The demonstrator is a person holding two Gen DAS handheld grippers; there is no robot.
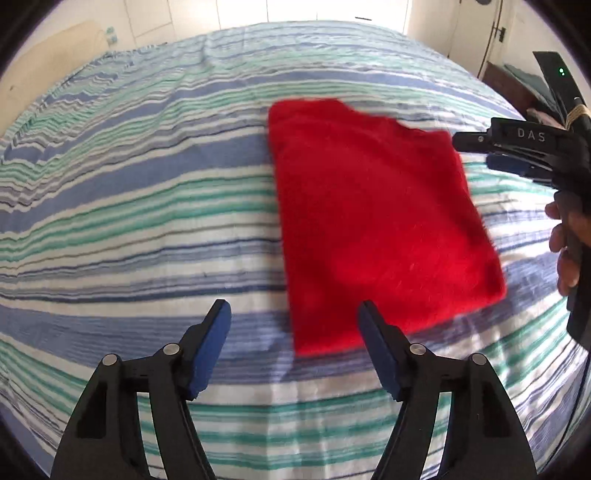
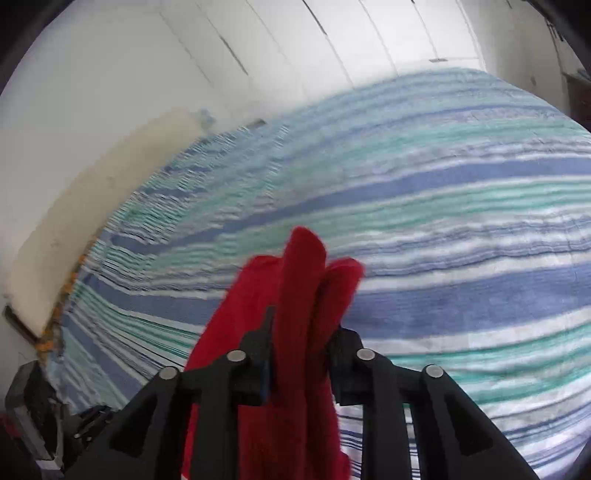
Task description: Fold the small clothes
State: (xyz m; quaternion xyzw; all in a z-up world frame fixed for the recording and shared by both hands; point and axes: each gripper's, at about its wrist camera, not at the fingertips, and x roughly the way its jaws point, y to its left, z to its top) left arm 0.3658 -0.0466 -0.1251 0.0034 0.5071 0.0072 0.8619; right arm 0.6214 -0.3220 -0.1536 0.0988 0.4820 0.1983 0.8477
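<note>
A red cloth (image 1: 373, 221), folded to a rough rectangle, hangs or lies over the striped bedspread (image 1: 147, 184) right of centre in the left wrist view. My left gripper (image 1: 293, 314) is open and empty, its blue pads just in front of the cloth's near edge. My right gripper (image 1: 465, 142) comes in from the right at the cloth's far right edge. In the right wrist view my right gripper (image 2: 299, 332) is shut on bunched folds of the red cloth (image 2: 295, 280), which stick up between the fingers.
The bed with blue, green and white stripes (image 2: 461, 221) fills both views. A cream headboard (image 2: 92, 206) runs along its left side. White closet doors (image 1: 314, 11) stand behind the bed. Dark furniture (image 1: 517, 81) is at the far right.
</note>
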